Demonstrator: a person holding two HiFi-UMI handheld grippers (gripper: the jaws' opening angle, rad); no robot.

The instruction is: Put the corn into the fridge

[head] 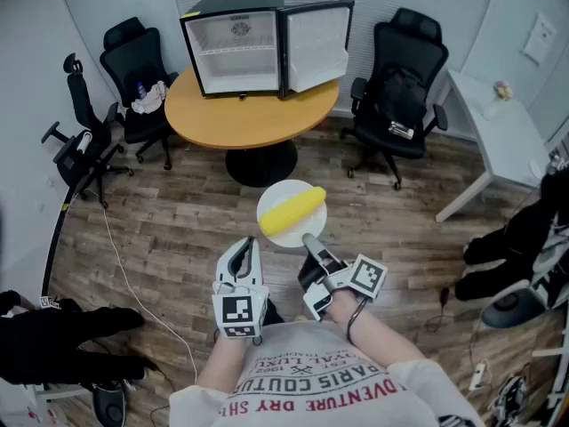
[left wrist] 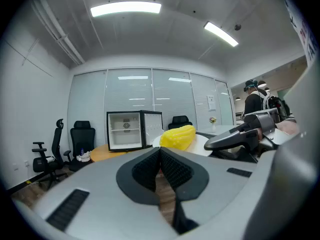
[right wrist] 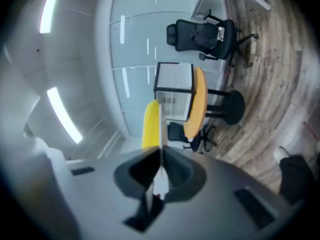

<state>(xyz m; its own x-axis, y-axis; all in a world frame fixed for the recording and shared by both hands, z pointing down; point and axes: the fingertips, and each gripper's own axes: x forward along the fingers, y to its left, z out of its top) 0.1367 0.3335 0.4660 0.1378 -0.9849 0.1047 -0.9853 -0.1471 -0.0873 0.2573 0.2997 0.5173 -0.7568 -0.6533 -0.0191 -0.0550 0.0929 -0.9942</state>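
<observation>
A yellow corn cob (head: 292, 212) lies on a small white plate (head: 269, 199) held in the air above the wooden floor. My right gripper (head: 310, 242) is shut on the plate's near rim. In the right gripper view the plate (right wrist: 161, 134) runs edge-on between the jaws, with the corn (right wrist: 151, 124) on its left. My left gripper (head: 244, 249) hovers beside the plate, shut and empty; its view shows the corn (left wrist: 177, 136) ahead. A small black fridge (head: 238, 47) stands on the round wooden table (head: 249, 116), its door (head: 316, 41) swung open to the right.
Black office chairs stand at the left (head: 133, 60), far left (head: 80, 140) and right (head: 400, 78) of the table. A white desk (head: 502, 136) runs along the right. A cable (head: 124, 274) trails over the floor, and dark bags (head: 507, 256) lie at the right.
</observation>
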